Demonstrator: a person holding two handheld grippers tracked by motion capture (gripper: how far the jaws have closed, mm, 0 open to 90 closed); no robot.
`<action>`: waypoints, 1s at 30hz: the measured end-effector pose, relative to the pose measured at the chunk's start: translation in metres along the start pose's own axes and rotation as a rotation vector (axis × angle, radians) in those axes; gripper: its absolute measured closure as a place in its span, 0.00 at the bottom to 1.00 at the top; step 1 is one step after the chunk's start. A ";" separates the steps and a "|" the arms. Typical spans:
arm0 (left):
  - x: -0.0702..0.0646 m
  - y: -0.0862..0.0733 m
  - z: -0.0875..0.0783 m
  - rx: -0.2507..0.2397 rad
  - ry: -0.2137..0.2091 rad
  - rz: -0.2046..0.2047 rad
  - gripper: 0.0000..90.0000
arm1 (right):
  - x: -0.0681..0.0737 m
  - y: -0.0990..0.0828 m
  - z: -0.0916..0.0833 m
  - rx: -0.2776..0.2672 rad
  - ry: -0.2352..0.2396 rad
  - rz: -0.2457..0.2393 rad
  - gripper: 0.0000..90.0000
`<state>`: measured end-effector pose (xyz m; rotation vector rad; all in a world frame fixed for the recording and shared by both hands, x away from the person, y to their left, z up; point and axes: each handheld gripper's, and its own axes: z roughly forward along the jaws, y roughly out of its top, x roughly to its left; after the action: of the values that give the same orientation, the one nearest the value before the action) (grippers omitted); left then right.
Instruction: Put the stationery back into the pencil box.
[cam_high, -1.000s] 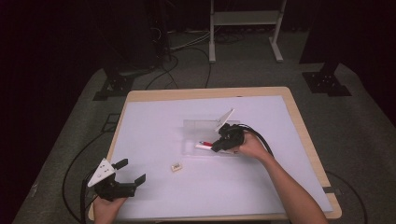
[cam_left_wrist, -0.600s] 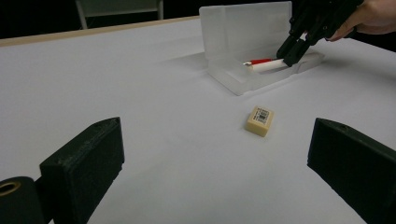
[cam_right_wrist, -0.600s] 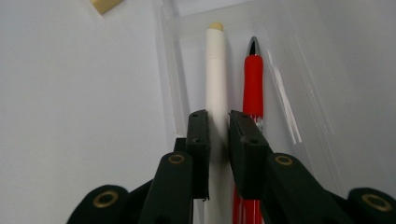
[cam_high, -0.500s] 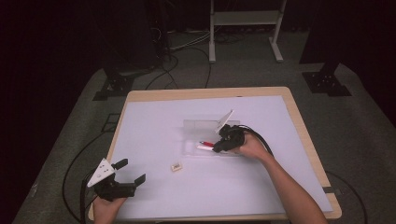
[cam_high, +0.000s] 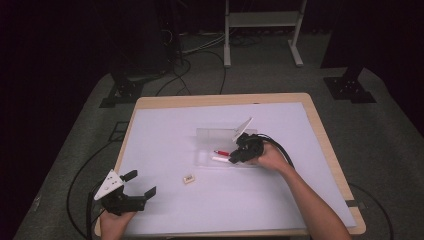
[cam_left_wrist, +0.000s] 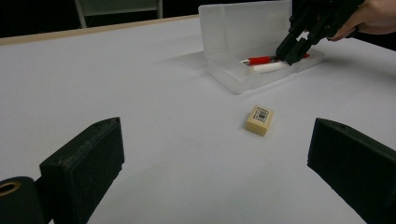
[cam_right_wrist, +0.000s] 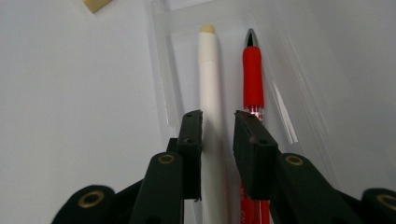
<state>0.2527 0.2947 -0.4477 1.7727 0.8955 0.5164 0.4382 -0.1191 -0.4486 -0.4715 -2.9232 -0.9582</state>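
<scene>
As the right tongs (cam_right_wrist: 217, 135) have just been spreading around the white plastic pen (cam_right_wrist: 211, 84) in the clear plastic case (cam_high: 210, 135), release looks under way; left tongs (cam_high: 134, 187), at seven o'clock on the counter (cam_high: 165, 130), stand spread, empty.

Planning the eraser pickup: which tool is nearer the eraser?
Left, by a small margin. The left tool sits open on the eraser's near-left side; the right tool is beyond it, at the clear case.
</scene>
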 end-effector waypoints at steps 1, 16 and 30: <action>0.000 0.000 0.000 0.000 0.002 0.001 0.04 | 0.000 -0.001 -0.002 -0.006 0.000 0.006 0.77; -0.001 0.000 0.002 0.003 -0.003 0.006 0.04 | 0.004 -0.005 -0.012 -0.033 -0.007 0.010 0.70; -0.007 0.002 0.007 0.010 -0.031 0.024 0.04 | 0.010 -0.021 -0.029 -0.081 -0.035 0.038 0.62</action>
<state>0.2542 0.2847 -0.4478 1.7971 0.8577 0.4995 0.4209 -0.1492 -0.4357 -0.5515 -2.9035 -1.0776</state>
